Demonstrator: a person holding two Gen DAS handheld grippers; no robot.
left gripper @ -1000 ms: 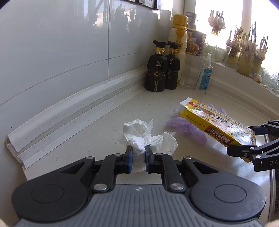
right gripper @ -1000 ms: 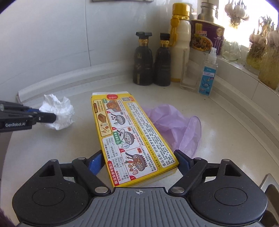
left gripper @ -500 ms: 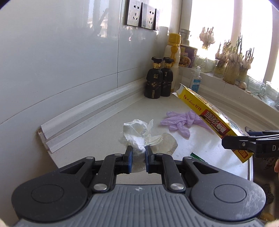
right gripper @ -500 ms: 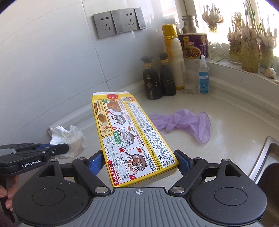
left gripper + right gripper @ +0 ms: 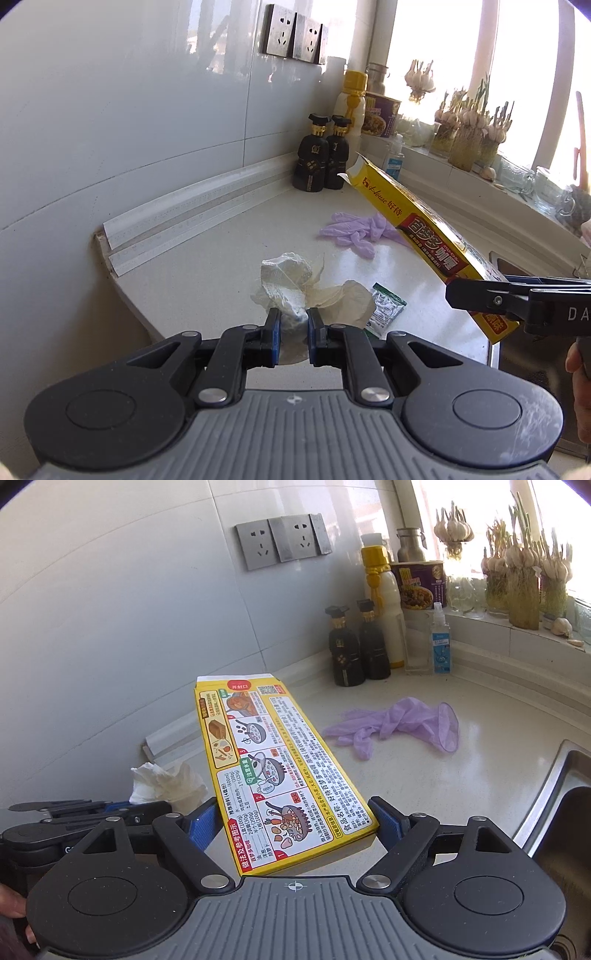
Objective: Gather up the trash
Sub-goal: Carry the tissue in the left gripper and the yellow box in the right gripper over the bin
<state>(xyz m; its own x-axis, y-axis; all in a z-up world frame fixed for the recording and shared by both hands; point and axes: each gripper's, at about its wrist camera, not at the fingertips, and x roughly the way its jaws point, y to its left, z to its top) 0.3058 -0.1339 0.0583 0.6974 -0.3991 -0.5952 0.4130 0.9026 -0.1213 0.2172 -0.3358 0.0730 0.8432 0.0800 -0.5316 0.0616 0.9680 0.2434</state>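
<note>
Tissue first: at the bottom centre of the left wrist view the left gripper (image 5: 293, 325) has its blue pads squeezed nearly together on a crumpled white tissue (image 5: 295, 280), which hangs off the jaws above the worktop. Over in the right wrist view, the right gripper (image 5: 295, 819) stands wide, its pads pressing the two long edges of a flat yellow curry-roux box (image 5: 273, 760); the box juts forward and up from the jaws, its torn flap at the far end, clear of the counter. So two pieces of rubbish are in hand, both lifted, and no bin shows in either frame, so dropping them off looks like the step pending. Just past the tissue, slightly right of centre in the left view, a small green-and-white sachet (image 5: 388, 304) lies on the white countertop (image 5: 207, 269) and looks like one more for collection. Further out, mid-frame, a purple disposable glove (image 5: 402, 720) sprawls flat, untouched. At the right edge a steel sink (image 5: 565, 805) begins. Furthest back, upper centre, two black sauce bottles (image 5: 358, 650) stand against the tiled wall.
</note>
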